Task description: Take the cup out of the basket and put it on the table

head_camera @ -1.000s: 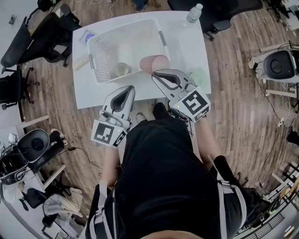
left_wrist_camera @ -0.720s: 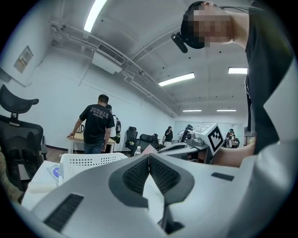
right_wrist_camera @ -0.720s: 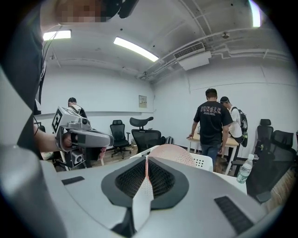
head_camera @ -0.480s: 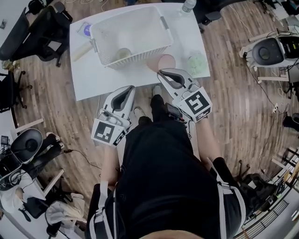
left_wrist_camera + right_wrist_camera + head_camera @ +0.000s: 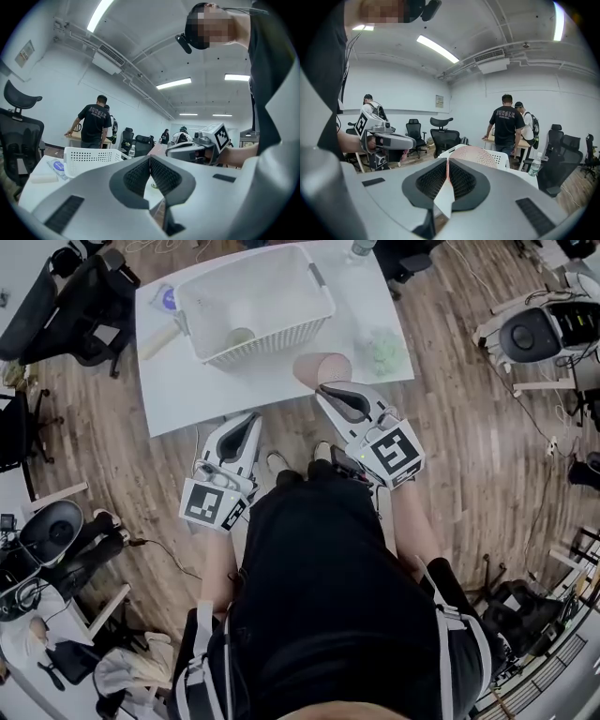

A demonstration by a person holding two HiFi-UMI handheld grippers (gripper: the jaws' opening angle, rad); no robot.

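Note:
A pink cup [image 5: 322,368] hangs at the white table's [image 5: 187,399] near edge, in front of the white perforated basket [image 5: 253,296]. My right gripper [image 5: 330,390] is shut on the cup's rim. In the right gripper view the pink cup [image 5: 476,156] shows just beyond the closed jaws of that gripper [image 5: 448,161]. A second, pale cup [image 5: 240,337] lies inside the basket. My left gripper [image 5: 246,422] is shut and empty, held over the floor just off the table's front edge. In the left gripper view its jaws [image 5: 149,158] meet, with the basket [image 5: 89,154] beyond.
A pale green crumpled thing [image 5: 382,346] lies on the table to the right of the cup. A water bottle [image 5: 362,247] stands at the far edge. A blue-labelled packet [image 5: 169,299] and a cream bar [image 5: 157,339] lie left of the basket. Office chairs [image 5: 66,296] and people stand around.
The right gripper has carried the pink cup away from the basket's near right corner toward the table's front edge. The left gripper has stayed shut and low.

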